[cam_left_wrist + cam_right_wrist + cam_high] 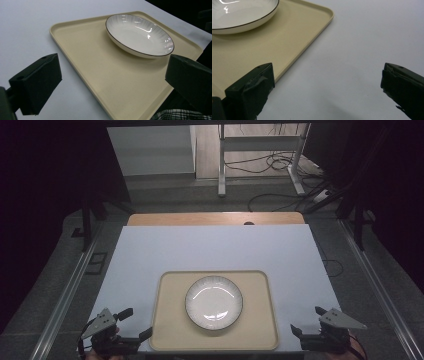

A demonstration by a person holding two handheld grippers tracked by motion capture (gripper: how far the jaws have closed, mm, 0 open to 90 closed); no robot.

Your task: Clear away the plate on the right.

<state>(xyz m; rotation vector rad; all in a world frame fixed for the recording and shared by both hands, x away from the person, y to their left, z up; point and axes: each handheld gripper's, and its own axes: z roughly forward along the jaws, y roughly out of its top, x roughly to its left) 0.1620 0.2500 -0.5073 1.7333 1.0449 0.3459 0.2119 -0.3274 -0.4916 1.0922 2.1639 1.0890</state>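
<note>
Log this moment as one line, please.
left gripper: open, beside tray's near-left corner | right gripper: open, over table right of tray | plate: empty, on tray | contact: none

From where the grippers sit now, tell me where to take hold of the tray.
Probably grip the tray by its raised rim on both short sides: left gripper at the left edge, right gripper at the right. It lies flat with a plate in the middle, so an even two-sided lift should keep it level.

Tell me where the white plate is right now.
In the high view the white plate sits at the middle of the beige tray, near the table's front edge, between the left gripper and the right gripper.
</note>
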